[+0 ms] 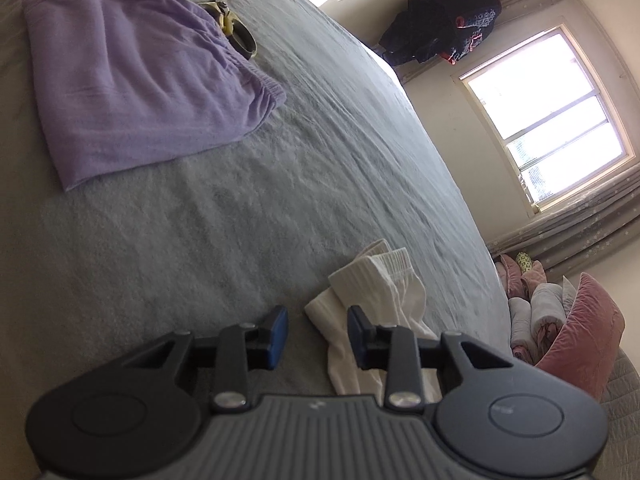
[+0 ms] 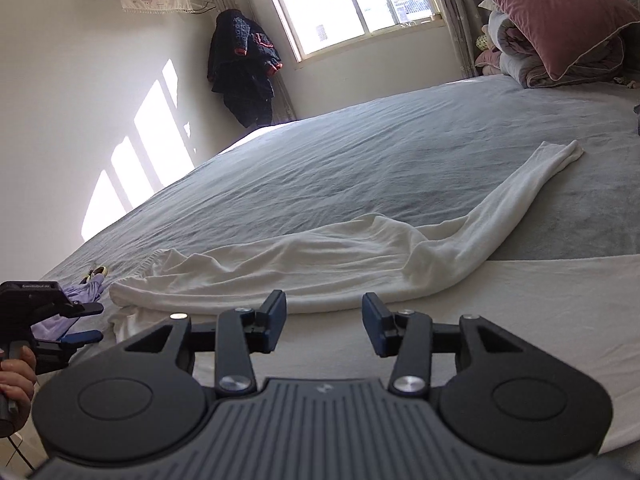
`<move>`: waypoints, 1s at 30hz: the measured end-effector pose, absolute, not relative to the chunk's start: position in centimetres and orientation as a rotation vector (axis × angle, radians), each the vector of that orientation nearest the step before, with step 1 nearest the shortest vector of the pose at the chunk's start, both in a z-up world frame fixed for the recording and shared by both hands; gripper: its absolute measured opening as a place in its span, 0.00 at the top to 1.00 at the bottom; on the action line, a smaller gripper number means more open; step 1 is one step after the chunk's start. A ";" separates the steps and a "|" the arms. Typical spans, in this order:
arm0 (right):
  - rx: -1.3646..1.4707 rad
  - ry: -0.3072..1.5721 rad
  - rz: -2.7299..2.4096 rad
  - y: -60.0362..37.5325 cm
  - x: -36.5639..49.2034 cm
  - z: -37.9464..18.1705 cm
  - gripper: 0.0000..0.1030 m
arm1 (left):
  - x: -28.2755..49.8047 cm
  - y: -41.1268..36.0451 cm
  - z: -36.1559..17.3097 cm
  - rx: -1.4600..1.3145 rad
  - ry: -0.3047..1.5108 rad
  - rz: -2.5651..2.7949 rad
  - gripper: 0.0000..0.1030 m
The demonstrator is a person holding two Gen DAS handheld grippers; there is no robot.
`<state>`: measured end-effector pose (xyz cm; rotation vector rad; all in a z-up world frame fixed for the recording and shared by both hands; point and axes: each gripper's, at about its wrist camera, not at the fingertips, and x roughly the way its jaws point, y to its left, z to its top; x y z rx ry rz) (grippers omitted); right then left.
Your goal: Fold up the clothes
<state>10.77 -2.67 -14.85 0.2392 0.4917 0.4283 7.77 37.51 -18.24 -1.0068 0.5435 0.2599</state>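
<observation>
Bed: a wide bed under a rumpled grey textured bedspread (image 2: pixel 360 152) carries all the clothes.
White garment: a long white knit garment (image 2: pixel 320 264) lies stretched across the near side of the bed, one narrow leg or sleeve, hard to tell which through the fisheye, reaching toward the head of the bed; in the left wrist view its ribbed end lies bunched near the bed's edge.
Lilac garment: a folded lilac crinkled-cotton garment with an elastic hem (image 1: pixel 132 80) lies flat toward the far corner of the bed, well apart from the white one.
Small object: a yellow and grey ringed object (image 1: pixel 236 32) sits just beside the lilac garment, touching its far edge.
Left gripper (image 1: pixel 318 330): jaws apart, nothing clamped; the white fabric lies just beyond and beneath the right-hand pad.
Right gripper (image 2: pixel 324 320): jaws apart and empty, hovering over the near edge of the white garment.
Hand (image 2: pixel 14 376): grips the left gripper's handle at the bed's near edge.
Pillows: a pink velvet pillow (image 2: pixel 560 12) tops rolled bedding at the head of the bed.
</observation>
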 end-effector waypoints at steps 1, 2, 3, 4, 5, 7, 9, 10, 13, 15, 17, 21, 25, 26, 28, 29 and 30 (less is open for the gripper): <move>0.221 0.492 0.462 -2.0 10.6 -14.8 0.55 | 8.1 37.3 -18.4 -1.001 0.548 0.285 0.80; 0.209 0.495 0.486 -1.5 10.4 -14.9 0.55 | 8.2 37.2 -18.5 -0.984 0.553 0.307 0.94; 0.199 0.500 0.510 -1.0 10.3 -15.0 0.55 | 8.3 37.1 -18.5 -0.963 0.561 0.333 1.00; 0.188 0.505 0.533 -0.4 10.2 -15.1 0.55 | 8.2 37.2 -18.6 -0.958 0.557 0.334 1.00; 0.178 0.509 0.557 0.1 10.2 -15.2 0.55 | 8.0 37.1 -18.4 -0.945 0.549 0.353 1.00; 0.171 0.522 0.568 0.8 10.1 -15.5 0.55 | 7.6 37.0 -17.9 -0.902 0.535 0.399 1.00; 0.167 0.529 0.562 1.1 10.2 -15.7 0.55 | 7.4 37.0 -17.5 -0.845 0.530 0.441 1.00; 0.165 0.531 0.558 1.2 10.3 -15.8 0.55 | 7.4 37.1 -17.4 -0.831 0.535 0.439 1.00; 0.159 0.534 0.550 1.2 10.3 -16.0 0.55 | 7.4 37.1 -16.8 -0.798 0.553 0.441 0.99; 0.160 0.537 0.541 1.0 10.2 -16.2 0.55 | 7.4 37.0 -16.2 -0.777 0.561 0.461 0.99; 0.167 0.541 0.532 0.8 10.3 -16.3 0.54 | 7.2 37.0 -15.7 -0.771 0.561 0.466 0.97; 0.175 0.540 0.524 0.2 10.5 -16.3 0.52 | 6.7 37.1 -15.1 -0.793 0.555 0.443 0.82; 0.162 0.536 0.528 -0.1 10.8 -15.9 0.51 | 6.6 36.9 -15.0 -0.855 0.560 0.394 0.75; 0.158 0.535 0.532 -0.1 10.9 -15.8 0.51 | 6.7 37.0 -15.1 -0.871 0.565 0.384 0.73; 0.150 0.533 0.541 -0.1 11.1 -15.7 0.51 | 6.8 37.1 -15.1 -0.903 0.576 0.364 0.69; 0.145 0.534 0.548 0.0 11.2 -15.6 0.51 | 6.9 37.1 -15.2 -0.916 0.588 0.352 0.68; 0.140 0.534 0.555 0.1 11.2 -15.6 0.51 | 7.1 37.0 -15.4 -0.925 0.594 0.341 0.67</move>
